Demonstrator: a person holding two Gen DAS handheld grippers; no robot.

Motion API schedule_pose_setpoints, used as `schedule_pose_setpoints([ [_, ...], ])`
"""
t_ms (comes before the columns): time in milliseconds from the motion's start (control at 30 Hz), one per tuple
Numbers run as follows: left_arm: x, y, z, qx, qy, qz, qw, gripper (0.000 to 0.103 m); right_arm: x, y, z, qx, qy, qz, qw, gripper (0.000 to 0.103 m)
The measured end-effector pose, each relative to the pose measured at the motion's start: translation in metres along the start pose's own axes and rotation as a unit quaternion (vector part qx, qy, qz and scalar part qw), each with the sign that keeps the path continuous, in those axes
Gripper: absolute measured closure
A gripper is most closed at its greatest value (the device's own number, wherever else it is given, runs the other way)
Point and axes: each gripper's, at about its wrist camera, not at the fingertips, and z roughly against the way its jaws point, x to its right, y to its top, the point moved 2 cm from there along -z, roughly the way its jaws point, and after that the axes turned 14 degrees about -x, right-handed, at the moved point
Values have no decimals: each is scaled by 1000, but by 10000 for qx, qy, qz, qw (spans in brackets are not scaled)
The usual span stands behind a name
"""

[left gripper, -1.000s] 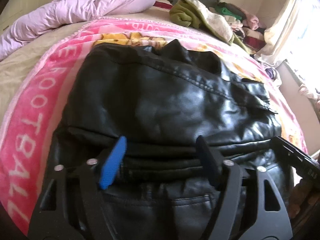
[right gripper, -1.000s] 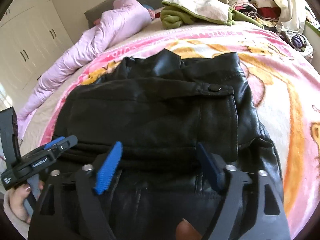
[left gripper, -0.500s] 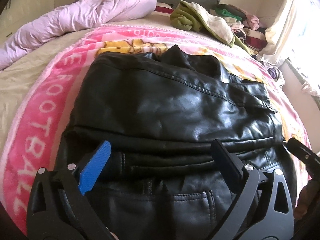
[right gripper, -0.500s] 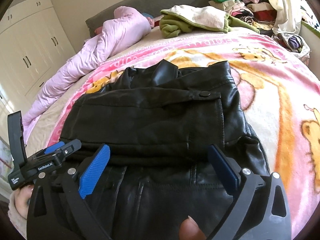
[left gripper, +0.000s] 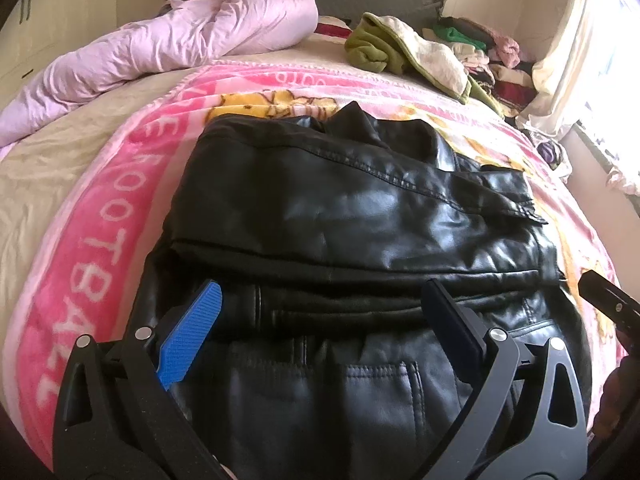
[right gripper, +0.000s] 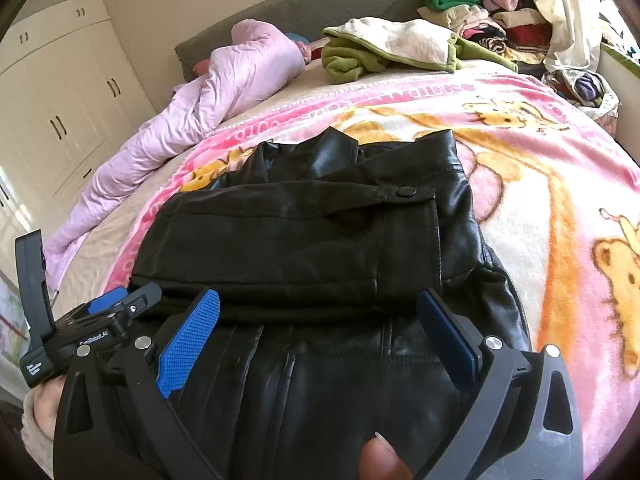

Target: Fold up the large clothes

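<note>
A black leather jacket [left gripper: 360, 208] lies folded on a pink blanket [left gripper: 100, 216], its upper flap doubled over the lower part. In the left wrist view my left gripper [left gripper: 320, 300] stands open just above the fold's near edge, its blue pads clear of the leather. In the right wrist view the same jacket [right gripper: 304, 240] shows a snap button on its flap. My right gripper [right gripper: 318, 308] is open over the near fold, with nothing between its fingers. The left gripper [right gripper: 80, 332] appears at the lower left there, held by a hand.
A crumpled lilac duvet [left gripper: 168, 48] lies at the bed's back left. A green and cream garment [right gripper: 384, 48] and a pile of mixed clothes [right gripper: 492, 24] sit at the back right. White wardrobes [right gripper: 60, 112] stand on the left, a curtain [left gripper: 576, 40] on the right.
Both grippers opened wide, let go of the jacket's folded edge and drew back a little from it. The jacket stays folded in place.
</note>
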Motion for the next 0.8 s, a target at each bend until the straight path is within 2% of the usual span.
schedule_pose_setpoints([
  [467, -6, -24, 35, 181, -158, 148, 9996, 10, -12, -15, 31, 194, -216, 287, 9992, 4],
  [800, -18, -50, 56, 167, -25, 182, 9997, 10, -14, -37, 51, 229, -498, 505, 9972, 4],
])
